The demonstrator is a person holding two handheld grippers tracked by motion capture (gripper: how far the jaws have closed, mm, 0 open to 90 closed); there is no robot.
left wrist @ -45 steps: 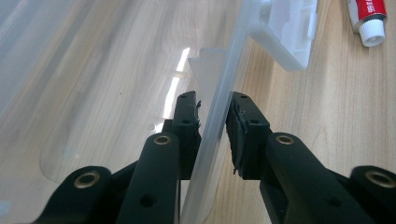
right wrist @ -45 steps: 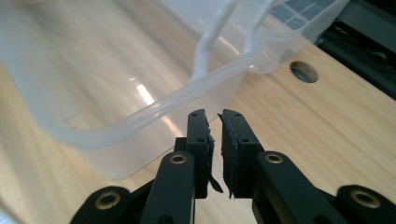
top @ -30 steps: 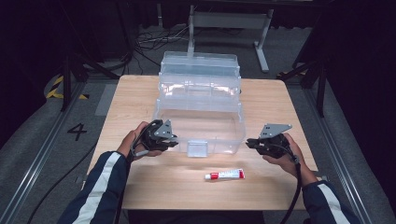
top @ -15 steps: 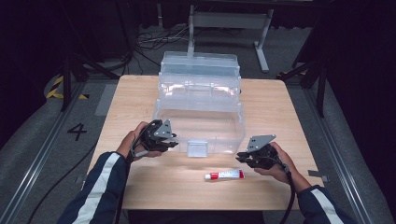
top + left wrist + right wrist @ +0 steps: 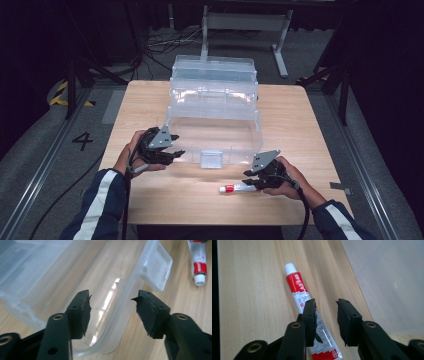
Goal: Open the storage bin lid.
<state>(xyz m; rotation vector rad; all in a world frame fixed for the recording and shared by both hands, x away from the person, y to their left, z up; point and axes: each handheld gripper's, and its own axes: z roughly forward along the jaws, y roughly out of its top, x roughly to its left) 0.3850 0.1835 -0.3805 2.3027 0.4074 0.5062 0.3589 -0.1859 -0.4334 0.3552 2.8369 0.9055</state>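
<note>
Here the right gripper [image 5: 325, 315] fingers [image 5: 310, 315] gape over tube [image 5: 298, 288].

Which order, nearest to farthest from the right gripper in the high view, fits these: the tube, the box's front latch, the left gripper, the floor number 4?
1. Tube: on the table just left of the right gripper.
2. Front latch: on the clear box's near wall.
3. Left gripper: at the box's near left corner.
4. Number 4: on the floor, left of the table.
</note>
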